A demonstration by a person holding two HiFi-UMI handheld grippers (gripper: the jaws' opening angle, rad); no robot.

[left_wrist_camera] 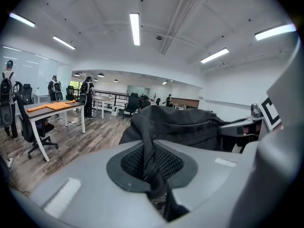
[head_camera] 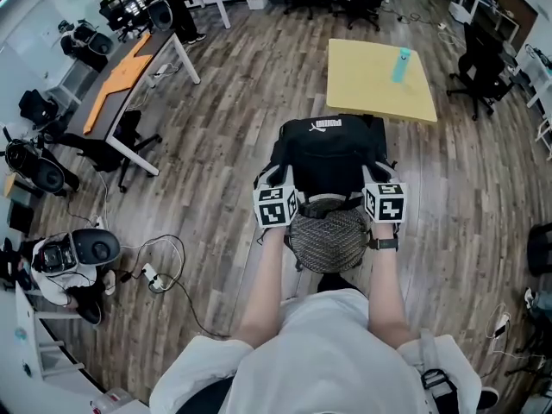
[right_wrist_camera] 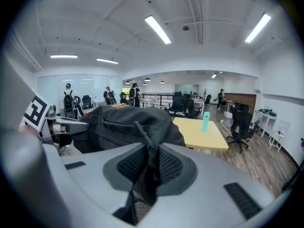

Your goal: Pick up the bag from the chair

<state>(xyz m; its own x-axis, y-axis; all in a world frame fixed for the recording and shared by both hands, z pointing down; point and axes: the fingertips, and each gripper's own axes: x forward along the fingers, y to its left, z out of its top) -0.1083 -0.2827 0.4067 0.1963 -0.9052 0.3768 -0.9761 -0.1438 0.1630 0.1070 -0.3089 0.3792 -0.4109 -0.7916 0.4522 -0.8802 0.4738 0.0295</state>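
A black backpack (head_camera: pixel 326 156) hangs between my two grippers, above the grey mesh chair seat (head_camera: pixel 329 240) right in front of the person. My left gripper (head_camera: pixel 282 188) is shut on a fold of the bag's black fabric at its left side. In the left gripper view the fabric (left_wrist_camera: pixel 153 161) is pinched between the pads, with the bag (left_wrist_camera: pixel 185 126) bulging beyond. My right gripper (head_camera: pixel 377 186) is shut on the bag's right side. The right gripper view shows a strap (right_wrist_camera: pixel 149 167) squeezed between the pads in front of the bag (right_wrist_camera: pixel 118 123).
A yellow table (head_camera: pixel 366 84) with a teal bottle (head_camera: pixel 402 65) stands just beyond the bag. A desk with an orange top (head_camera: pixel 121 76) is at the left, cables and a power strip (head_camera: pixel 155 276) lie on the wood floor, and black office chairs (head_camera: pixel 479 63) stand at the right.
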